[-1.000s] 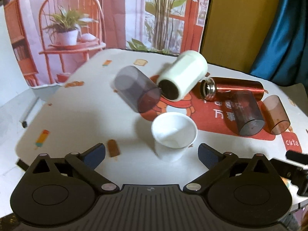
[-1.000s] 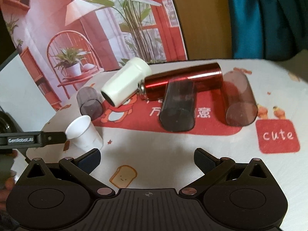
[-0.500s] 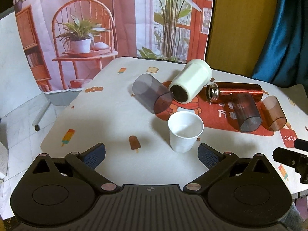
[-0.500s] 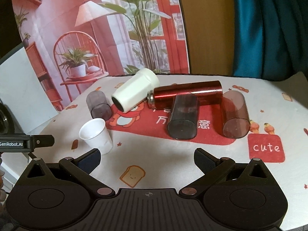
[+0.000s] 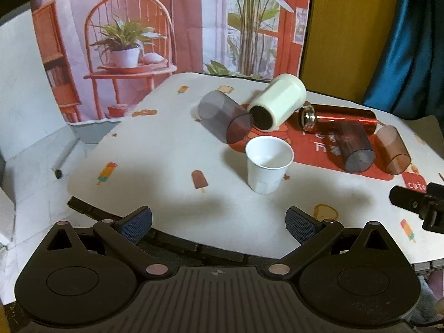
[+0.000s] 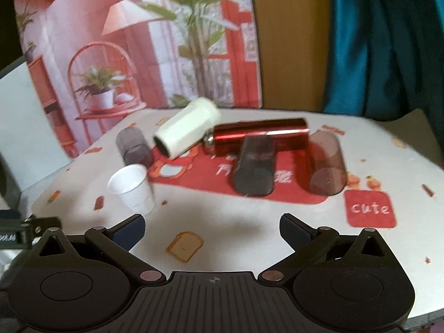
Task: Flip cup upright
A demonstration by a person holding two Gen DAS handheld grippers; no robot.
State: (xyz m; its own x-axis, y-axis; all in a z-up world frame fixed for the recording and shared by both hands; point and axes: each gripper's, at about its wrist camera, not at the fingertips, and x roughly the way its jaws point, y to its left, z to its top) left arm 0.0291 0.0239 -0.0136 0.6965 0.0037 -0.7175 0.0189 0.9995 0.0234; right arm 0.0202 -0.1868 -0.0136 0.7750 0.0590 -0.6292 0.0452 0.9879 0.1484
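Note:
A white paper cup [image 5: 268,163] stands upright on the table, mouth up; it also shows in the right wrist view [image 6: 132,188]. My left gripper [image 5: 219,222] is open and empty, well back from the cup near the table's front edge. My right gripper [image 6: 212,227] is open and empty, to the right of the cup and apart from it. Part of the right gripper [image 5: 416,202] shows at the right edge of the left wrist view.
Behind the paper cup lie a grey tumbler [image 5: 224,120], a cream cup [image 5: 277,101], a red metal bottle [image 5: 341,116], a dark tumbler [image 5: 352,147] and a brown tumbler [image 5: 392,149], all on their sides. A red mat [image 6: 277,183] lies under them. A printed backdrop [image 5: 166,22] stands behind.
Both grippers have pulled back and away from the table; the cups look smaller and farther. The paper cup stays upright where it stood. The right wrist view is blurred by motion.

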